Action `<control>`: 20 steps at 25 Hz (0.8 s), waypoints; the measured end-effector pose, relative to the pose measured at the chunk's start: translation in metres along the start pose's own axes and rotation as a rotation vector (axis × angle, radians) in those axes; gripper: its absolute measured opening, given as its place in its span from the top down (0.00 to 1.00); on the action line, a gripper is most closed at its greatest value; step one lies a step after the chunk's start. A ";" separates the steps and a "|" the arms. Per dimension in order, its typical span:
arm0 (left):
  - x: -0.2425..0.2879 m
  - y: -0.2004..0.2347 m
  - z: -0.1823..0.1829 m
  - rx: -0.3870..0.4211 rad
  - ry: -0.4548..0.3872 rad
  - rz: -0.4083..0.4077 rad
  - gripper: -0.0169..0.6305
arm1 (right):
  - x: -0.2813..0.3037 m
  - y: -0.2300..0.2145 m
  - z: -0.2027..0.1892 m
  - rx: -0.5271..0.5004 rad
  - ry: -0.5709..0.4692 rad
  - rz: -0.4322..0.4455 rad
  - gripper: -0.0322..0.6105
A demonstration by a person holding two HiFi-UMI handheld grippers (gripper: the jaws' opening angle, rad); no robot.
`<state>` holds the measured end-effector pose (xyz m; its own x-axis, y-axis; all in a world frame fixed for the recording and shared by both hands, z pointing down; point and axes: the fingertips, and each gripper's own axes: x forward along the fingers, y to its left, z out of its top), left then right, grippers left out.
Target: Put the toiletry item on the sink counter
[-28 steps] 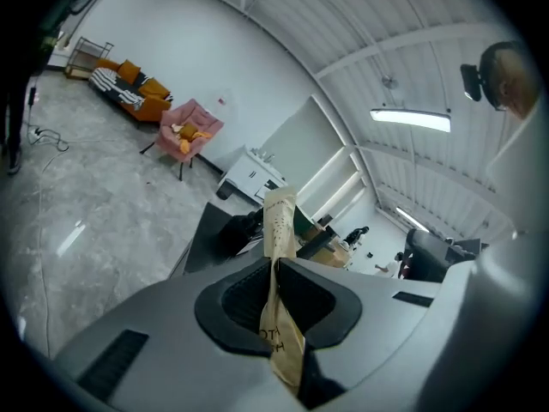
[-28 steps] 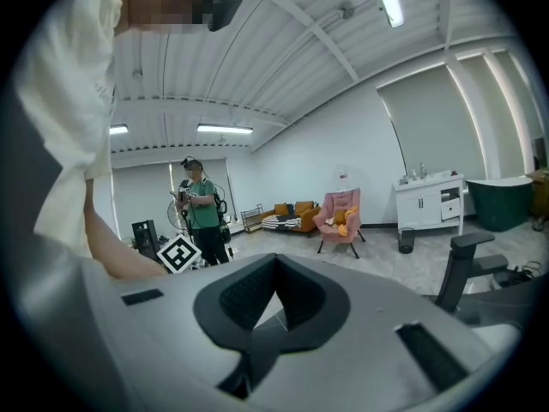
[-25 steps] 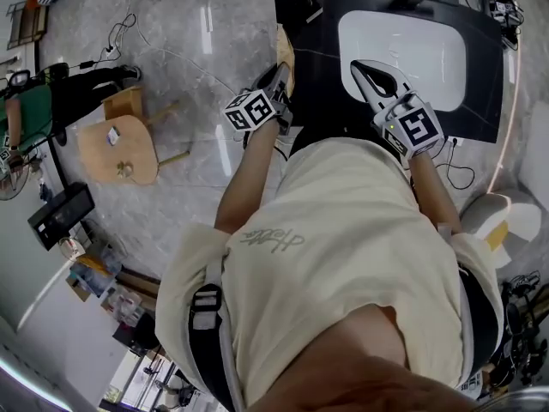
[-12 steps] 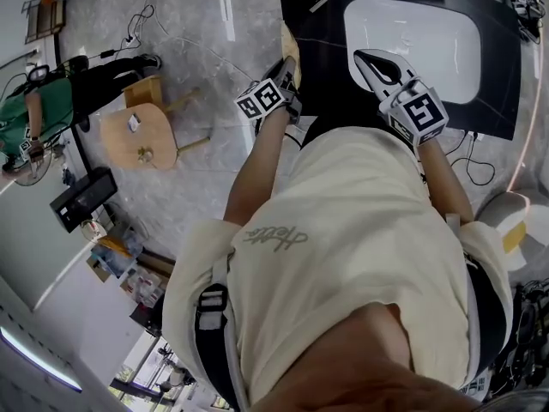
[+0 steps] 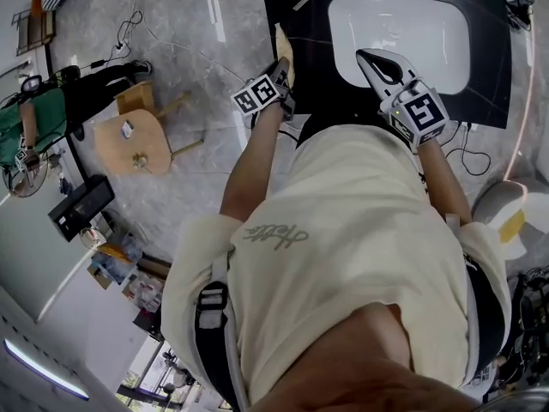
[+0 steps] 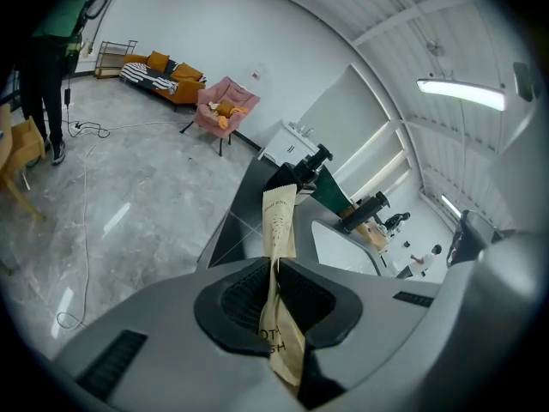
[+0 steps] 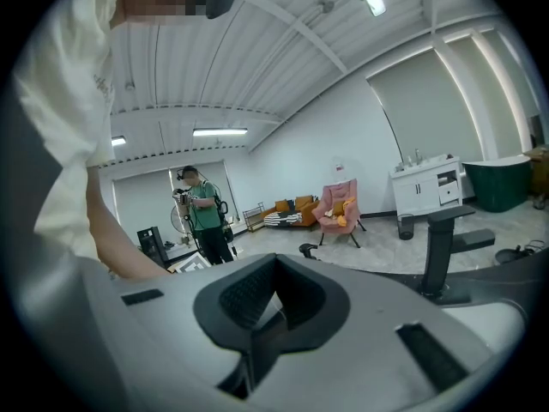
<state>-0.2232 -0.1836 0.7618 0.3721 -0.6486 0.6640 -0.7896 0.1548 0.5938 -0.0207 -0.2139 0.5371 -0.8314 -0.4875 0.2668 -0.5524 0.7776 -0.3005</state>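
A slim brown paper sachet (image 6: 279,221), the toiletry item, stands upright between the jaws of my left gripper (image 6: 274,269), which is shut on it. In the head view the sachet (image 5: 283,45) sticks out ahead of the left gripper (image 5: 280,69), over the left edge of the black sink counter (image 5: 296,7). The white basin (image 5: 399,28) lies to the right. My right gripper (image 5: 371,60) is shut with nothing in it and hovers at the basin's near rim. The right gripper view shows its jaws (image 7: 274,294) closed, pointing out into the room.
A black faucet (image 6: 313,166) rises at the counter's far side. A wooden chair (image 5: 129,140) and loose cables lie on the grey floor to the left. A person in green (image 7: 204,213) stands farther off. A pink armchair (image 6: 225,110) and an orange sofa (image 6: 159,67) stand along the wall.
The view has drifted slightly toward the sink. Both grippers keep nearly the same pose, the left one still holding the sachet by the counter's left edge.
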 end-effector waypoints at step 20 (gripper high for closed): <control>0.004 0.012 -0.002 0.072 0.012 0.098 0.86 | -0.007 -0.004 -0.010 0.017 0.012 0.003 0.96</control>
<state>-0.2301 -0.1827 0.7731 0.2965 -0.6241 0.7229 -0.8555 0.1629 0.4915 -0.0121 -0.2092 0.5451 -0.8323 -0.4803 0.2768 -0.5510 0.7720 -0.3170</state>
